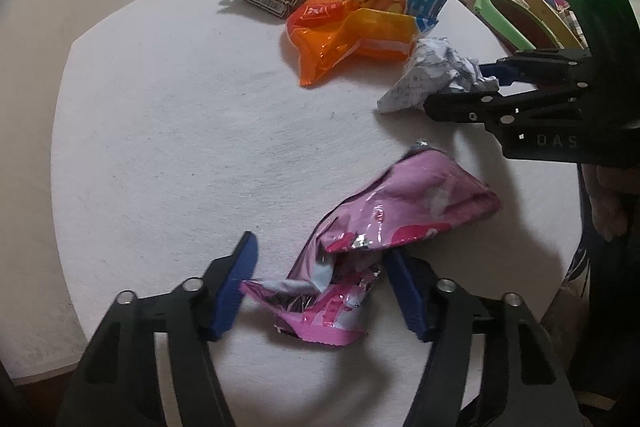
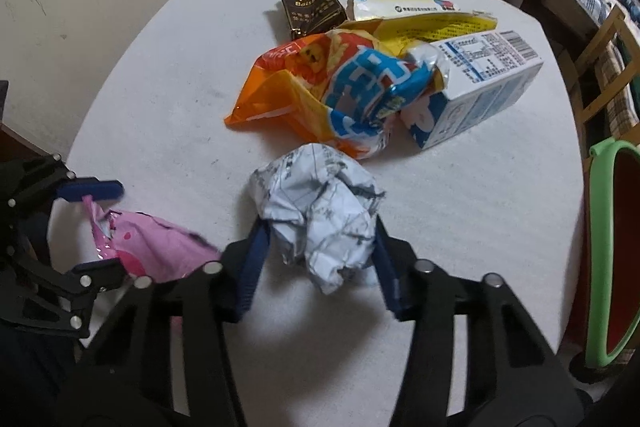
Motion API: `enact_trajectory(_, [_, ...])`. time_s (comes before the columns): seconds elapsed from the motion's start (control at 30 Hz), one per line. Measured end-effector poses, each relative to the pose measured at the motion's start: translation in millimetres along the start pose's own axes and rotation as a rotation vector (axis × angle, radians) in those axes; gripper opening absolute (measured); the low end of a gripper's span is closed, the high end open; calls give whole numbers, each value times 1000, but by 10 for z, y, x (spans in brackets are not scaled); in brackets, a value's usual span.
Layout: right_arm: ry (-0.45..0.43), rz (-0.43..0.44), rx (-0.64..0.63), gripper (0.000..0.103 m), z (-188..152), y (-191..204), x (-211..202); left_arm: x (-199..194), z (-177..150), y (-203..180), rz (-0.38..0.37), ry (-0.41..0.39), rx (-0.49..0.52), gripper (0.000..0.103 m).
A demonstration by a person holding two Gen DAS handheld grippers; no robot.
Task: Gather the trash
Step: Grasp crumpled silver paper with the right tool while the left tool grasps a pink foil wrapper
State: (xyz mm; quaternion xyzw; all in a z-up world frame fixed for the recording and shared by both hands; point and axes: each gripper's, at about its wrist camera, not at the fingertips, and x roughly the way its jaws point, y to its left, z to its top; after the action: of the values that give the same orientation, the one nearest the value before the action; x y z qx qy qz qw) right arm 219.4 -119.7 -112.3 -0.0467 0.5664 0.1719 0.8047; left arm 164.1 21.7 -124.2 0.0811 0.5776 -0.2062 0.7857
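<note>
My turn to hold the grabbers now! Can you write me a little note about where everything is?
Left hand-held gripper: jaws around the pink wrapper; one pad touches it, the other stands clear, so no firm grip yet.
Right hand-held gripper: both pads against the crumpled paper ball, which sits on the table.
Farther back in a heap: orange snack bag, blue wrapper, milk carton, yellow packet, dark torn box.
Done: nothing looks collected yet.
Left: finish both grips, lift, then clear the heap. No bin shows in either view.
</note>
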Motion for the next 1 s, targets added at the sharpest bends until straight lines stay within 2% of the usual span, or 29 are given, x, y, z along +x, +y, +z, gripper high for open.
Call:
enact_trajectory(0.03, [1,-6,-5,41,-8,2,-5,6,-7,-18,-5,4,1,49])
enact_trajectory(0.17, [-2,-2,5,39,-28,-21,-51,4,-23,-78,-20,13,-8,35])
enact_trajectory(0.37, [-25,2,6,39,-57,-22,-193,-61,-56,-90,-12,4,-52,26])
enact_trajectory(0.63, [-66,9,15,39,-254,-64,-527,-256,-59,-201,12,-34,-85,25])
enact_trajectory(0.8, [-92,6,34,39,-347,-126,-679,-442,-85,-289,52,-72,-98,25])
enact_trajectory(1.0, [-131,-18,70,39,-472,-318,-948,-665,46,-527,86,-128,-67,25])
